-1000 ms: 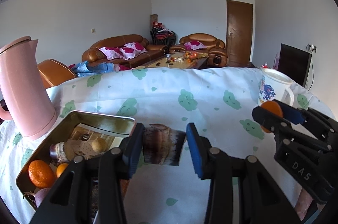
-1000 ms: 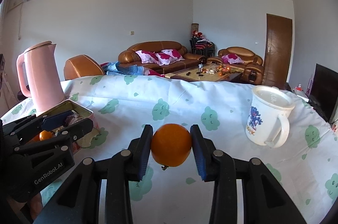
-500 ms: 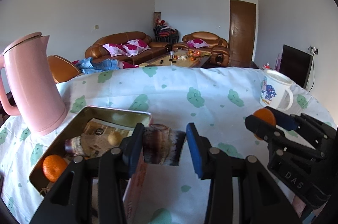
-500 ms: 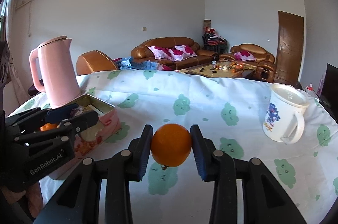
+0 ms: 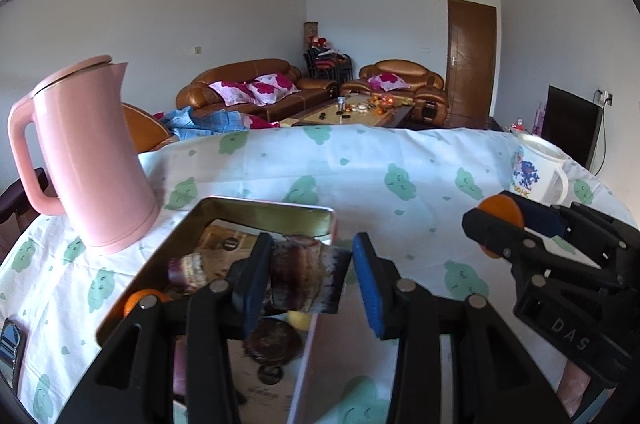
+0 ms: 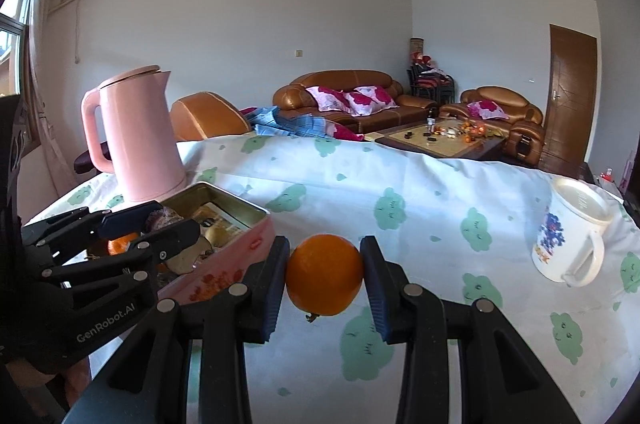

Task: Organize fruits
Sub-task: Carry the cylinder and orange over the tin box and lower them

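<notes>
My left gripper [image 5: 310, 278] is shut on a brown-purple piece of fruit [image 5: 306, 276] and holds it over the near end of the open pink tin [image 5: 264, 206]. The tin holds an orange [image 5: 134, 300], a small yellow fruit [image 5: 300, 320], a dark round fruit [image 5: 272, 342] and a purple piece [image 5: 188, 270]. My right gripper [image 6: 324, 274] is shut on an orange [image 6: 324, 274] above the tablecloth, just right of the tin [image 6: 236, 252]. It shows at the right of the left wrist view [image 5: 500, 216], the left gripper at the left of the right wrist view [image 6: 160, 224].
A pink kettle [image 5: 88, 160] stands behind the tin at the left. A white mug [image 6: 568, 236] with a cartoon print stands at the right. The table wears a white cloth with green shapes [image 6: 400, 184]. Sofas and a coffee table lie beyond.
Both grippers have moved left toward the tin with their fruit. The left gripper now hangs over the tin's near end.
</notes>
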A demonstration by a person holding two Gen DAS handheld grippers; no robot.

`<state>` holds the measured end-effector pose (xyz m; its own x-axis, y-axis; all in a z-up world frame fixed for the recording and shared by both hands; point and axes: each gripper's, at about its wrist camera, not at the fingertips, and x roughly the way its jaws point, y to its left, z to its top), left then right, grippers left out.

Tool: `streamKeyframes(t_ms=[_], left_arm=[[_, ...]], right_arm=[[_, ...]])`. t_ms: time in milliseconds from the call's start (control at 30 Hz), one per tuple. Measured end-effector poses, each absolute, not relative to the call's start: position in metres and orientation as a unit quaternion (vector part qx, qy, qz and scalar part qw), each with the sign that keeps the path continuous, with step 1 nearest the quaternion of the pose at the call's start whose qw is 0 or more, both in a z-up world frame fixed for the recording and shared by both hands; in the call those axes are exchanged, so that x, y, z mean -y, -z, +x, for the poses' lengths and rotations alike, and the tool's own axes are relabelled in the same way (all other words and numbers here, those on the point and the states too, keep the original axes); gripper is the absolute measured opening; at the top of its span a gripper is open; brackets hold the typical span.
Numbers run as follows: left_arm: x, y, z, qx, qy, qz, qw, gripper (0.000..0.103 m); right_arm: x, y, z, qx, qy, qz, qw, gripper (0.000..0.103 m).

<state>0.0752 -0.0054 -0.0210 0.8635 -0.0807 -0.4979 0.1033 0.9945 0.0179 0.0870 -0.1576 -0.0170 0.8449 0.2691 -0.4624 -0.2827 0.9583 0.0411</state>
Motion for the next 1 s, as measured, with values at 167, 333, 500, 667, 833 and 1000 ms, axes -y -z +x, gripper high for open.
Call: streamKeyframes(t_ms=[167,333,500,667,833,1000], left_arm=[[-0.010,0.020,0.076,-0.259,0.034,0.021,0.965,0.042],[-0.027,0.018,0.076,-0.260,0.019,0.016,0.965,0.042],[-0.043,0.020,0.077,-0.265,0.003,0.012,0.964,0.042],[-0.057,0.020,0.078,-0.268,-0.009,0.006,0.963,0.042],[-0.069,0.022,0.078,-0.271,-0.019,0.008,0.962,0.042],[-0.083,0.024,0.078,-0.273,-0.033,0.004,0.962,0.042]], right_arm=[[0.143,0.012,0.089,-0.237,-0.159,-0.021,0.958,0.039],[0.128,0.008,0.093,-0.237,-0.172,-0.028,0.956,0.039],[0.113,0.004,0.096,-0.234,-0.184,-0.034,0.954,0.039],[0.099,0.003,0.100,-0.236,-0.196,-0.039,0.951,0.039],[0.086,0.007,0.104,-0.240,-0.207,-0.041,0.947,0.039],[0.073,0.008,0.108,-0.243,-0.219,-0.042,0.944,0.039]])
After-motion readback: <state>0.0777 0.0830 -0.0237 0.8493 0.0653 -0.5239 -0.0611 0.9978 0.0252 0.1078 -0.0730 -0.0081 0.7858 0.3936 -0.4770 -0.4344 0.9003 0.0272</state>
